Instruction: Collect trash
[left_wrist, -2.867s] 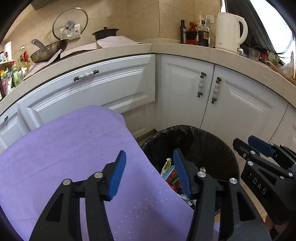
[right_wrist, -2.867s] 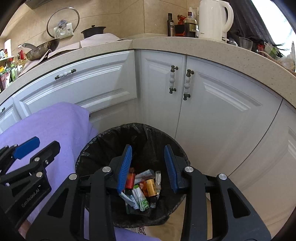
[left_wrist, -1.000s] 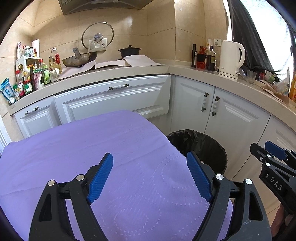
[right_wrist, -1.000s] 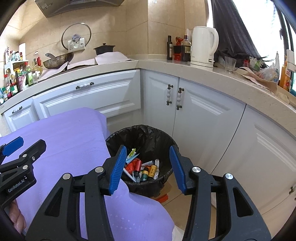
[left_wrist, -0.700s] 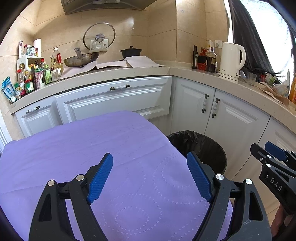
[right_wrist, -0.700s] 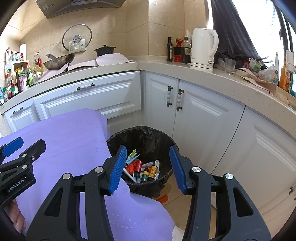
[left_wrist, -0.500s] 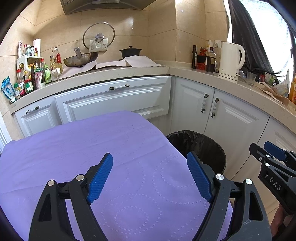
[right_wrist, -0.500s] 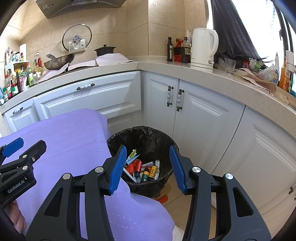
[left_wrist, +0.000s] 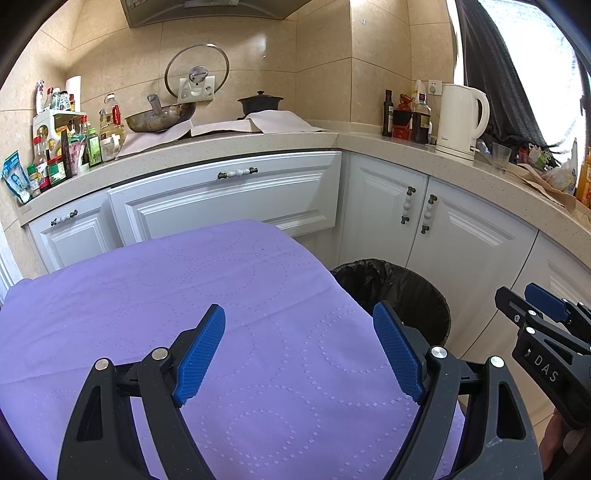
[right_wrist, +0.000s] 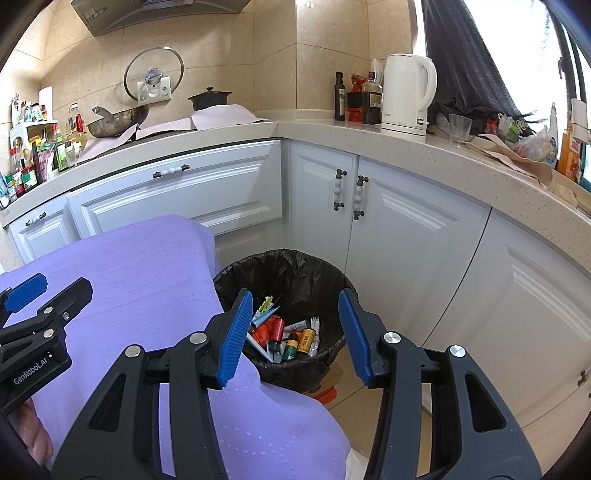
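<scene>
Left gripper (left_wrist: 299, 350) hangs over the purple tablecloth (left_wrist: 184, 295), jaws spread wide, nothing between them. No trash visible anywhere on the cloth from either camera.

Bin (right_wrist: 284, 266) sits on the floor just beside the table's right edge, black liner folded over the rim. The trash (right_wrist: 284, 336) is in the bottom: wrappers, small cans, a red packet.

Right gripper (right_wrist: 291, 332) hovers above the table corner and the bin mouth, jaws released, empty.

My read: the collecting step looks done or close to it, both of my jaws are idle. Next move, if any, calls for a scan of the table parts outside the view and the floor. Something orange (right_wrist: 327, 395) lies on the floor by the bin base; can't tell what it is.

Clearance: table edge and bin rim are nearly touching, so any drop from the left has to clear that edge. Cabinet doors (right_wrist: 406, 236) stand close behind the bin and to its right, limited reach there. Open room is above the cloth and over the bin mouth.
</scene>
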